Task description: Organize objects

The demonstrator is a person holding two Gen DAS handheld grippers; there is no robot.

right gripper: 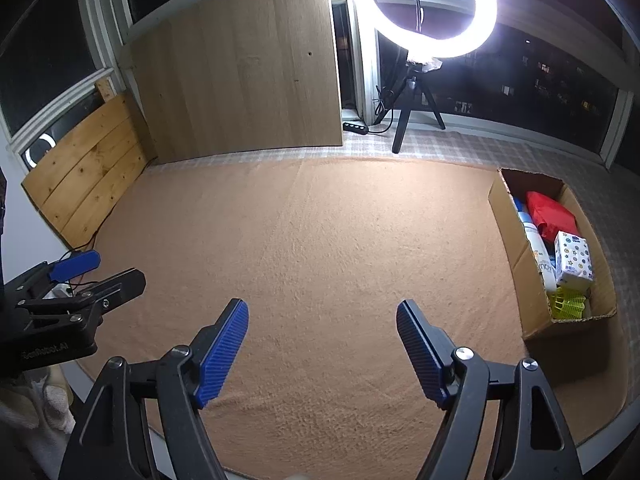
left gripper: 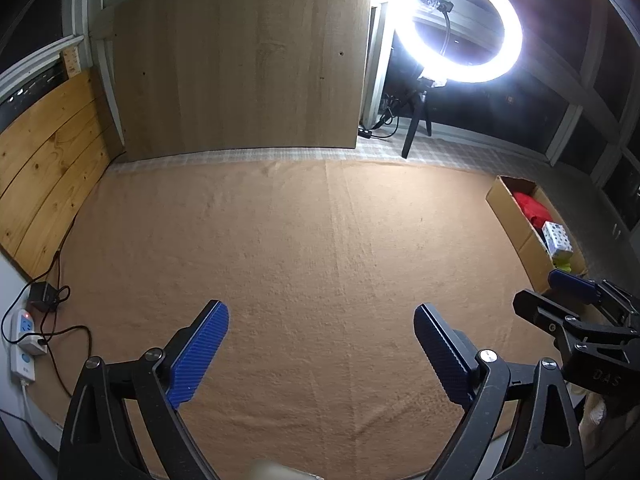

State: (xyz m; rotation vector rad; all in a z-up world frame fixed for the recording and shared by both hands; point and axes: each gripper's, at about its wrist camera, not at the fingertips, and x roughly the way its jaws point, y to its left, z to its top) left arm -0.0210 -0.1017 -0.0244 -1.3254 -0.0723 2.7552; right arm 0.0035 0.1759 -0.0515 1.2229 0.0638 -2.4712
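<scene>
Left wrist view: the left gripper [left gripper: 321,354] fills the lower part of the frame, its blue ribbed fingers [left gripper: 199,354] spread wide apart with nothing between them — only the tan cloth [left gripper: 304,240] that covers the tabletop. The right gripper [left gripper: 560,300] shows at the right edge of this frame, near the cardboard box [left gripper: 516,216], its fingers apart as well.

Right wrist view gives the clearer look at the task's things. The cardboard box [right gripper: 508,220] sits open at the right of the frame, on the edge of the tan cloth, and everything is inside it: a red bag [right gripper: 550,212] toward the far end, a white bottle [right gripper: 538,250] lying along the left wall, a patterned tissue pack [right gripper: 574,258] and yellow shuttlecocks [right gripper: 568,304] at the near end. The right gripper [right gripper: 321,350] hangs over bare cloth — fingers [right gripper: 222,352] parted, empty.

A ring light [right gripper: 434,8] on a tripod glares at the upper right, beside an upright wooden board [right gripper: 240,76].
</scene>
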